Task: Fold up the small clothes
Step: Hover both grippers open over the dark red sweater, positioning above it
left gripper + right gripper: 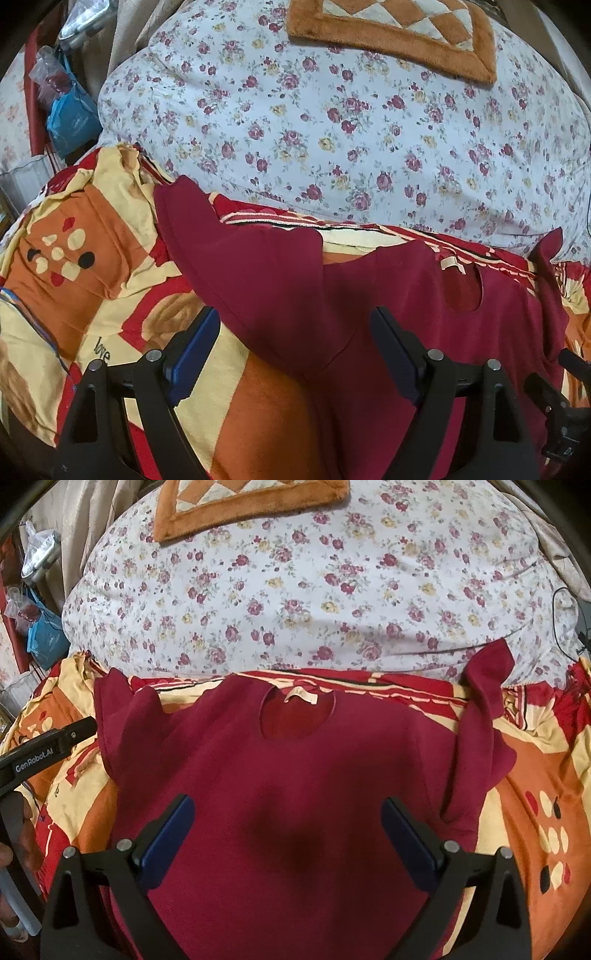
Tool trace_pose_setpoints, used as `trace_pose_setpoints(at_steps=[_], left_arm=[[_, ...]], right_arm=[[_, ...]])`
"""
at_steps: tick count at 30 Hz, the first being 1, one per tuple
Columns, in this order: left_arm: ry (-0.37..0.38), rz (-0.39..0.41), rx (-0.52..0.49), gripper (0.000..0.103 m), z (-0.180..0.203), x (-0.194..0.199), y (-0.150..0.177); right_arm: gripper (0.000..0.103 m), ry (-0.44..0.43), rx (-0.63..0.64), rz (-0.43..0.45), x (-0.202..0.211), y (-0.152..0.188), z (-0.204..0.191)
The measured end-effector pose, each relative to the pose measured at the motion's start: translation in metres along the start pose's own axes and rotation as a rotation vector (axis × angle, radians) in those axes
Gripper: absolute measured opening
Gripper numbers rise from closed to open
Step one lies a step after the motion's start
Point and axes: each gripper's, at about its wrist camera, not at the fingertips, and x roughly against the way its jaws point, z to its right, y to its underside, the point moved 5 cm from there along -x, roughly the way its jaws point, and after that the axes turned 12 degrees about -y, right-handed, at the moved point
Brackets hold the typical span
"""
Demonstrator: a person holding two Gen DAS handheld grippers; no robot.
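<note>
Lying flat on bed's patterned sheet [535,775], maroon shirt [295,775] spread neck-up, ready for folding. Left gripper [295,354] hovers near sleeve [207,236], right gripper [288,834] over body; both jaws released, empty.

A bed carries a red, orange and cream blanket [546,782] and, behind it, a flowered quilt [295,590] — an orange mat [251,506] on top. Beige curtains [92,520] hang at left.
</note>
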Motion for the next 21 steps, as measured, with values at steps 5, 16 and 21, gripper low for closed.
trace_pose_setpoints(at_steps=[5, 16, 21], left_arm=[[-0.009, -0.006, 0.013, 0.076, -0.004, -0.008, 0.001], [-0.04, -0.01, 0.066, 0.076, -0.031, -0.024, 0.002], [-0.056, -0.02, 0.08, 0.076, -0.04, -0.032, 0.004]], right_arm=[[0.102, 0.002, 0.002, -0.004, -0.005, 0.001, -0.001], [0.102, 0.004, 0.05, -0.015, -0.018, 0.001, -0.014], [0.102, -0.002, 0.051, -0.016, -0.022, 0.0, -0.017]])
